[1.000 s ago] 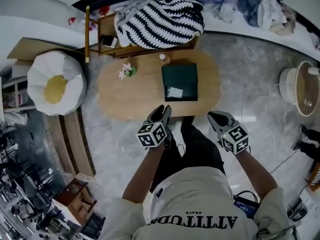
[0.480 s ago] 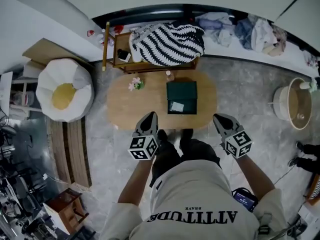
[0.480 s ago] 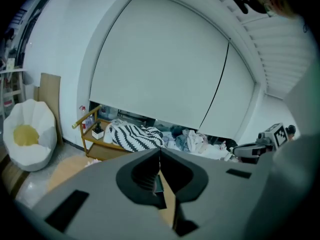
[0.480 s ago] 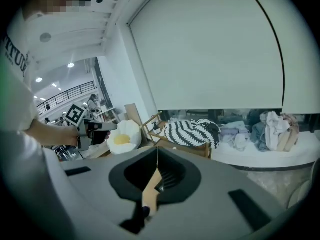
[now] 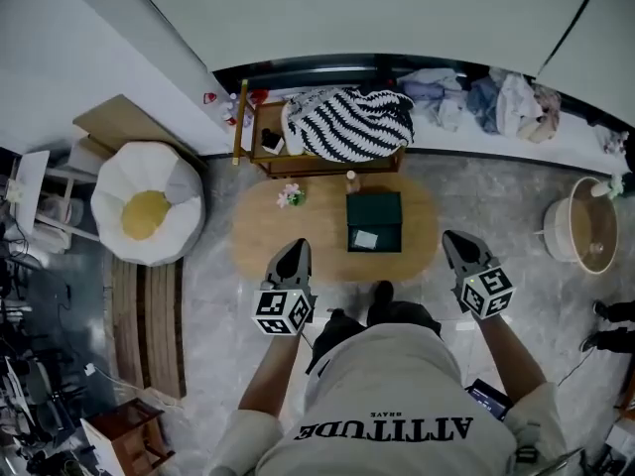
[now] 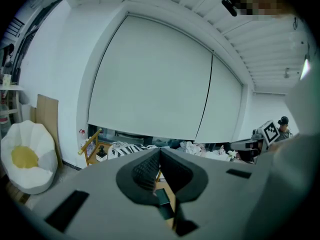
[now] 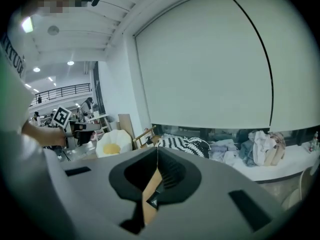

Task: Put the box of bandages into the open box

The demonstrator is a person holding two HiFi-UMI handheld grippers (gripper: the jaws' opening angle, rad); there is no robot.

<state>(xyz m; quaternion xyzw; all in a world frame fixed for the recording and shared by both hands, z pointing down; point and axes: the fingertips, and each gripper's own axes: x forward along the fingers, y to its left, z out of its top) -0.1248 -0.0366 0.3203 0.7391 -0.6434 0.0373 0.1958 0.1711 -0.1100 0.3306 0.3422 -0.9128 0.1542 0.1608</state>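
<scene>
Jaws of left gripper (image 5: 295, 248) and right gripper (image 5: 453, 238) are clenched empty; box of bandages (image 5: 365, 238) lies inside open box (image 5: 377, 206) on table (image 5: 263, 224).

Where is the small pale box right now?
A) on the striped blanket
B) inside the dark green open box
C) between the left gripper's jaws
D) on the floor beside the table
B: the head view shows the small pale box lying inside the dark green open box on the wooden table.
</scene>
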